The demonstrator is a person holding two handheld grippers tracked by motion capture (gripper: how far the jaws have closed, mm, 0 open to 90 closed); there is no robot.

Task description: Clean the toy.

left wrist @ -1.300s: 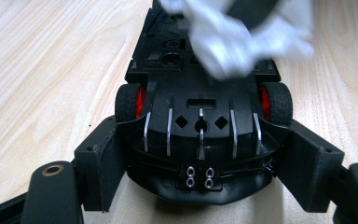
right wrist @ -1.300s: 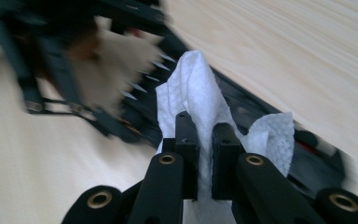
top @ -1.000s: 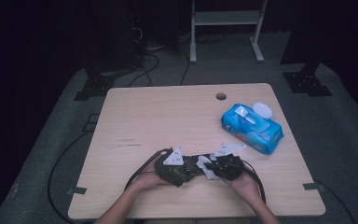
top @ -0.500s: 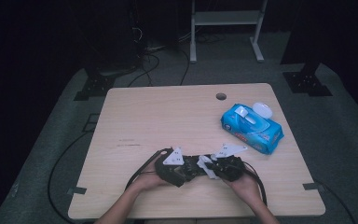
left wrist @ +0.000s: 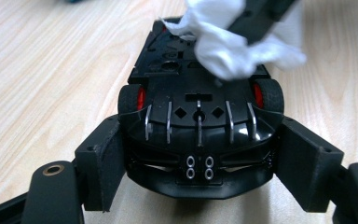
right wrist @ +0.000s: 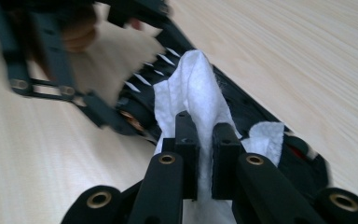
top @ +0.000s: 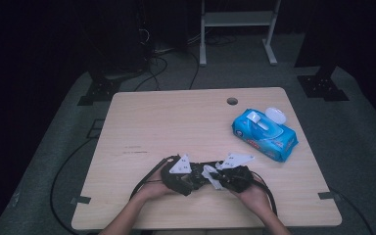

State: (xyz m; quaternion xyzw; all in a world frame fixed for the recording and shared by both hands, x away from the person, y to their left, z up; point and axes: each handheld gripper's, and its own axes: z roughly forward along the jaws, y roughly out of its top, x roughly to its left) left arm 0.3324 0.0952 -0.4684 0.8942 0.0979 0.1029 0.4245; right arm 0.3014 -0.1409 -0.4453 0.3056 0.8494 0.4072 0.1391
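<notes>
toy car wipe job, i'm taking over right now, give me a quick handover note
Left gripper: jaws clamp the black toy car by its sides, underside up, on the table.
Right gripper: shut on a white wipe, which rests on the car's underside.
Blue wipe pack: far right of the table, flap open.
Done: wipe pulled, car turned over and held.
Left: probably finish wiping, set the car down, drop the wipe.

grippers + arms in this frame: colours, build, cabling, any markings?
Both grippers are matte black. The left gripper and right gripper each carry a pale grey three-cornered plate with small dark marks on top. Jaws are boxy black pads on black link arms with brass-coloured pivot bushings. A black cable loops off the left one onto the table. Forearms are bare, no sleeves visible.
</notes>
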